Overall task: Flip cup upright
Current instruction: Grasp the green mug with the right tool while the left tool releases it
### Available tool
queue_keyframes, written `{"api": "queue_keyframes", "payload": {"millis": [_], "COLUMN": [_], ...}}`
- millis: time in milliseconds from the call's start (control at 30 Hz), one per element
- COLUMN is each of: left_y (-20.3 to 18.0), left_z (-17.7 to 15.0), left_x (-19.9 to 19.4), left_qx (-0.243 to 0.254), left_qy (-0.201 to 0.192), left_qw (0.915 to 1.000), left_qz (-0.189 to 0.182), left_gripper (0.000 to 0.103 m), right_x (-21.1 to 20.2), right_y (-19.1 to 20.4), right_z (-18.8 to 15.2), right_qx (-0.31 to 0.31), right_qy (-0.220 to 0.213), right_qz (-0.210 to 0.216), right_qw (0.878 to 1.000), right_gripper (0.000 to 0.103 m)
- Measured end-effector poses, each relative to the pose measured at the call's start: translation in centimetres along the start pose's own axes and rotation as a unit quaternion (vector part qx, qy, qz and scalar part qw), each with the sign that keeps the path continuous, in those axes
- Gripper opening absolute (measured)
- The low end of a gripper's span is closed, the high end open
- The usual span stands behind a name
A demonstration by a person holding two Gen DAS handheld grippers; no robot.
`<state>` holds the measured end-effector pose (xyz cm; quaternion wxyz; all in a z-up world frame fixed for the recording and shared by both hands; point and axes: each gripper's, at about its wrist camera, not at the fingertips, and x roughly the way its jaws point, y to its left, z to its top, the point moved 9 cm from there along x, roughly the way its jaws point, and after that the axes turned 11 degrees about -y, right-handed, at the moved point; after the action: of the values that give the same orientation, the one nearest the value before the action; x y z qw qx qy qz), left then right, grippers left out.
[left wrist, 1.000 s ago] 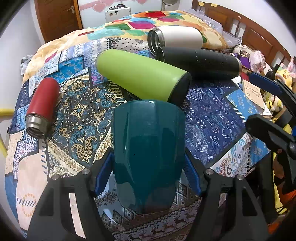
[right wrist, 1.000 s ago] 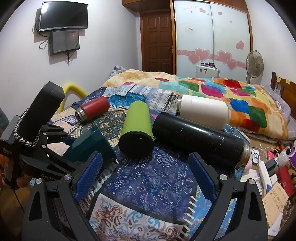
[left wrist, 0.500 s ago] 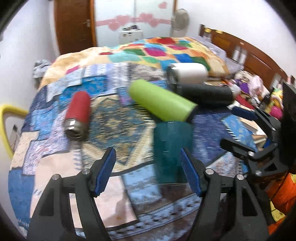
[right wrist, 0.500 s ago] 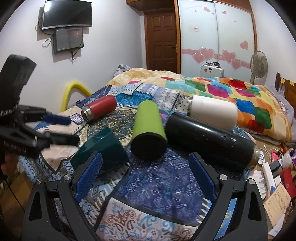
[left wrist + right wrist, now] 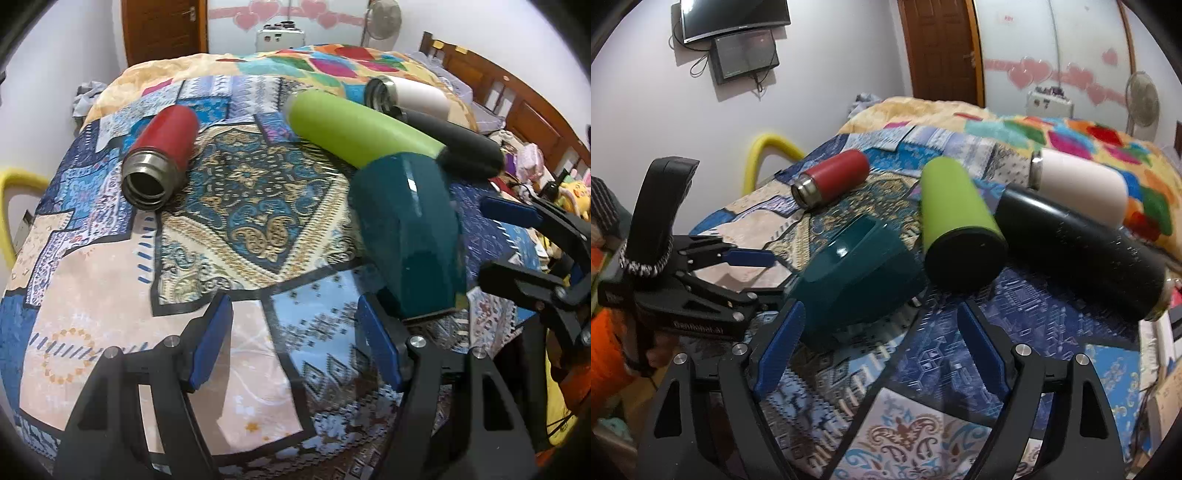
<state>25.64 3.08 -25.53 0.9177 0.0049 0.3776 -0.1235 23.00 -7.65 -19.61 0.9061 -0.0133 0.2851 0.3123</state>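
A dark teal cup [image 5: 408,229] lies on its side on the patterned bedspread, its rim toward the bed's near edge; it also shows in the right wrist view [image 5: 853,273]. My left gripper [image 5: 293,343] is open and empty, just left of the cup and near its rim; it shows from the side in the right wrist view [image 5: 753,273]. My right gripper [image 5: 877,354] is open and empty, close in front of the cup; it shows in the left wrist view [image 5: 517,240] at the right.
A red flask [image 5: 162,147] lies at the left. A green bottle [image 5: 354,129], a black bottle [image 5: 461,144] and a white bottle [image 5: 413,96] lie behind the cup, the green one touching it. The bed edge is near; clutter [image 5: 535,166] lies to the right.
My left gripper let go of the teal cup, pulled back and swung left. The cup now lies free on the bed. My right gripper moved closer to the cup.
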Motion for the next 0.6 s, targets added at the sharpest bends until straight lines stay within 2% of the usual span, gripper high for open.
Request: {"api": "queue_keyframes", "payload": {"millis": [233,400,600], "left_y": [-1.5,-1.8,-2.5], "left_z": [0.0,-0.2,-0.5], "left_x": [-0.2,-0.2,-0.4], "left_qx": [0.009,-0.005,-0.004], "left_qy": [-0.011,-0.014,-0.022], "left_qw": [0.9999,0.9997,0.9992], "left_qz": [-0.007,-0.018,-0.032], "left_gripper": [0.070,0.070,0.070], "right_x": [1.5,3.3,4.1], "right_y": [0.6,1.4,1.5], "right_z": [0.7,0.9,1.1], "right_qx": [0.006,-0.001,-0.012], "right_qy": [0.034,0.067,0.089], "right_qz": [0.020,0.030,0.021], "right_qw": [0.999,0.997,0.996], "right_gripper": [0.082,0.082,0.081]}}
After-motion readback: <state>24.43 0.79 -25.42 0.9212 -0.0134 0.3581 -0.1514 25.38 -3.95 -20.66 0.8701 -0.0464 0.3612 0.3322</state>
